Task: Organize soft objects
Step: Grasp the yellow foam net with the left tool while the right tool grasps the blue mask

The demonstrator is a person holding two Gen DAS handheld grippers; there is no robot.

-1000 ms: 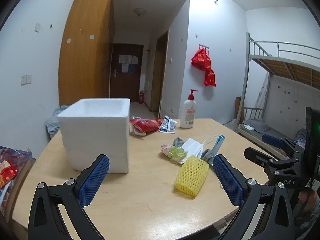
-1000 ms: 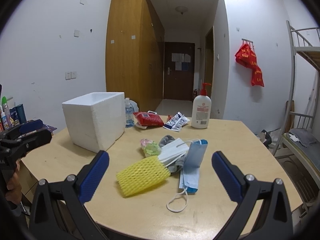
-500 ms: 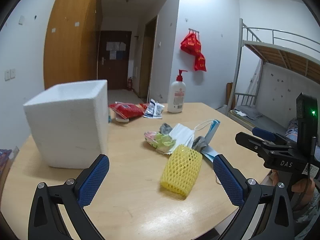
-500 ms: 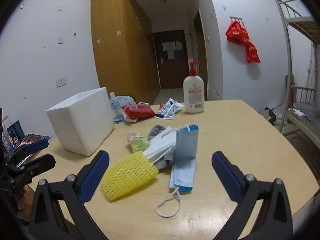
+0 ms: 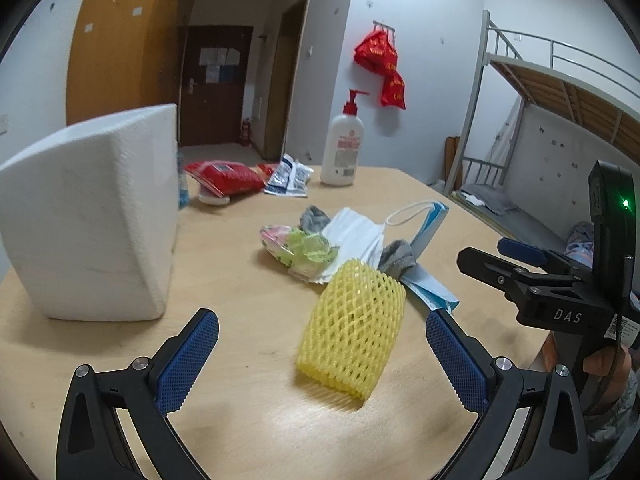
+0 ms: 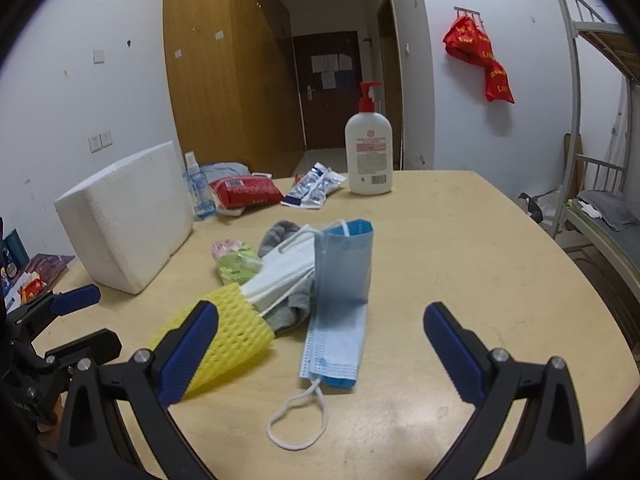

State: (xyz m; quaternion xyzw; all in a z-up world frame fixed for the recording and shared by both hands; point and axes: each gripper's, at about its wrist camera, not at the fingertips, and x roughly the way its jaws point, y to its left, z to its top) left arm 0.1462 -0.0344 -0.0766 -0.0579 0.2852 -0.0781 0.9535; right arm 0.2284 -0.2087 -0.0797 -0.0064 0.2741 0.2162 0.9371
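Note:
A yellow foam net sleeve (image 5: 352, 328) lies on the wooden table (image 5: 240, 280), just ahead of my open left gripper (image 5: 322, 354) and between its finger lines. Behind it sits a pile: a white mask (image 5: 354, 238), a blue mask (image 6: 340, 288), a grey sock (image 5: 394, 254) and a green-pink pouch (image 5: 298, 244). My right gripper (image 6: 320, 344) is open over the blue mask's near end, with the yellow sleeve (image 6: 228, 332) partly behind its left finger. A white foam box (image 5: 92, 220) stands at the left.
At the table's far side stand a white pump bottle (image 6: 368, 148), a red packet (image 6: 244, 192), blue-white sachets (image 6: 316, 188) and a small spray bottle (image 6: 196, 188). A bunk bed (image 5: 540, 128) is at the right. The table edge curves close on the right.
Both grippers have moved forward and lower toward the pile. The yellow sleeve and the blue mask now sit much closer between the fingers. Nothing on the table has shifted.

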